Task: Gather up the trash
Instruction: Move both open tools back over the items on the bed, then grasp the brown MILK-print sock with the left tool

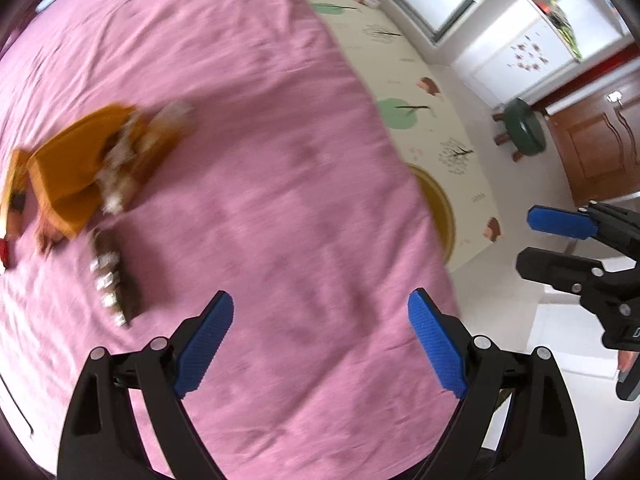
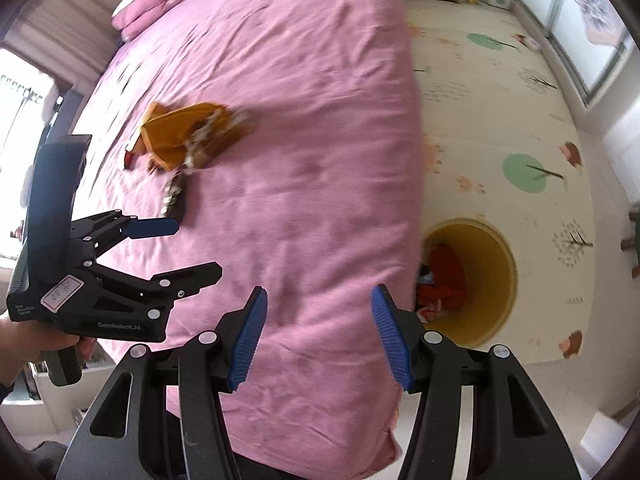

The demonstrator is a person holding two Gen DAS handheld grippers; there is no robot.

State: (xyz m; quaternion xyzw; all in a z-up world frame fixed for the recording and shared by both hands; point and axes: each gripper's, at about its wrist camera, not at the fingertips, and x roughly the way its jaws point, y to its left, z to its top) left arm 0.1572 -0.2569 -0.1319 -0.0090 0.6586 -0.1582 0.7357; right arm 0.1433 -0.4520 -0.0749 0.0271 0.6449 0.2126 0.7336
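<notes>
Both my grippers, left and right, gape empty over pink bed. Orange wrapper lies mid-bed. Yellow bin beside it holds red trash.

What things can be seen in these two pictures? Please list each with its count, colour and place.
bed cover: one, pink, over the bed
wrappers: a blurred pile, orange and brown, on the cover
pillow: one, pink, far end of the bed
bin: one, yellow, on the floor beside the bed, red trash inside
mat: one, cream with green trees, on the floor
stool: one, dark green, near the brown door
left gripper: black, blue fingers, open, empty
right gripper: black, blue fingers, open, empty
hand: one, holding the left gripper
</notes>
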